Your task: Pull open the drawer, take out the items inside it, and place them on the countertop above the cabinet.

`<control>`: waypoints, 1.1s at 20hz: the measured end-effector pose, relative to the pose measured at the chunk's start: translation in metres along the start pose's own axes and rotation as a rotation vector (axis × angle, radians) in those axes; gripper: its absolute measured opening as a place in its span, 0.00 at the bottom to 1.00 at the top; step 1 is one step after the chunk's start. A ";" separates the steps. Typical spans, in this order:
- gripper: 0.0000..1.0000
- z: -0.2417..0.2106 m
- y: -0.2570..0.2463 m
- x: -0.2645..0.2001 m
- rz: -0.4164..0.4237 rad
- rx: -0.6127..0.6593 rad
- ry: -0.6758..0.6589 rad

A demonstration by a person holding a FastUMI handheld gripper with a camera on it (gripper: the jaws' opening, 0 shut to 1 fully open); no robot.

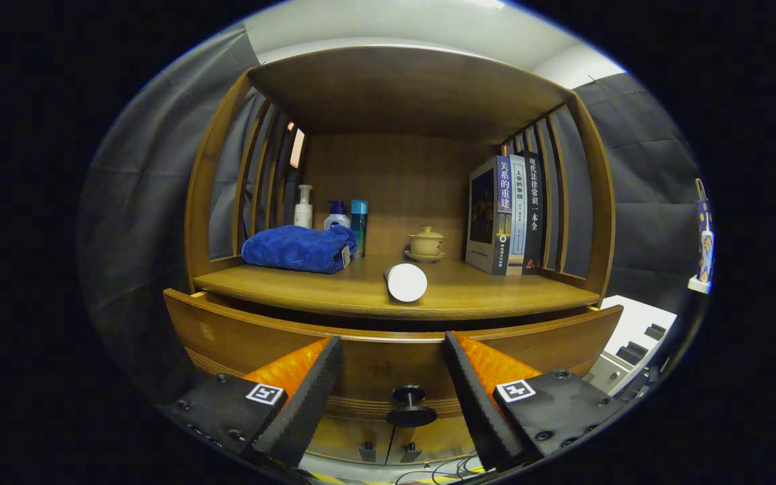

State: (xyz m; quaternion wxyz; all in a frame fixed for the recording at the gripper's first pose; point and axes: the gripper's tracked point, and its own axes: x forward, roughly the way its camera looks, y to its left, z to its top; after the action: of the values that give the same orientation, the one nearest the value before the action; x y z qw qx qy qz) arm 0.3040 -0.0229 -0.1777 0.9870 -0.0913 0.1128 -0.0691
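**Fingers spread either side of drawer knob**

Spread wide, gripper (pixel 393 384) fingers flanking round black knob (pixel 410 407), pinching nothing. Brown wooden drawer (pixel 226 337) pulled partly out behind knob; contents hidden. White cylinder (pixel 407 281) lying on wooden bench (pixel 496 293) above knob, beside blue folded towel (pixel 299 248). Fits opening or closing alike; for any knob grip, centre before squeezing, pull straight.

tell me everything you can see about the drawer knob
The drawer knob is dark and round, a flat disc on a short stem with a smaller collar against the wood. It juts from the middle of the wooden drawer front, which stands slightly pulled out below the countertop. It sits between the open fingers of the gripper, touched by neither.
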 end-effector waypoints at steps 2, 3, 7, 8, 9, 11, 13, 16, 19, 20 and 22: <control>0.99 0.009 0.002 0.021 0.000 -0.005 0.002; 0.99 0.009 0.002 0.024 0.000 -0.004 0.003; 0.98 0.010 0.001 0.035 0.002 -0.002 0.001; 0.98 0.010 0.001 0.035 0.001 -0.005 0.001; 0.98 0.010 -0.002 0.037 0.001 -0.010 0.001; 0.98 0.006 -0.007 0.041 -0.008 -0.030 0.001; 0.99 0.003 -0.013 0.041 -0.015 -0.035 0.006; 0.99 0.000 -0.018 0.039 -0.021 0.005 0.011; 0.99 0.018 -0.034 0.015 -0.030 0.005 -0.036; 0.99 0.028 -0.040 0.003 -0.030 0.005 -0.060; 0.99 0.049 -0.045 -0.028 -0.018 0.020 -0.094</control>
State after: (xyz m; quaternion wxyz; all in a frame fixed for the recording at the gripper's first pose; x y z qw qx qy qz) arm 0.2830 -0.0545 -0.1159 0.9914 -0.0856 0.0649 -0.0746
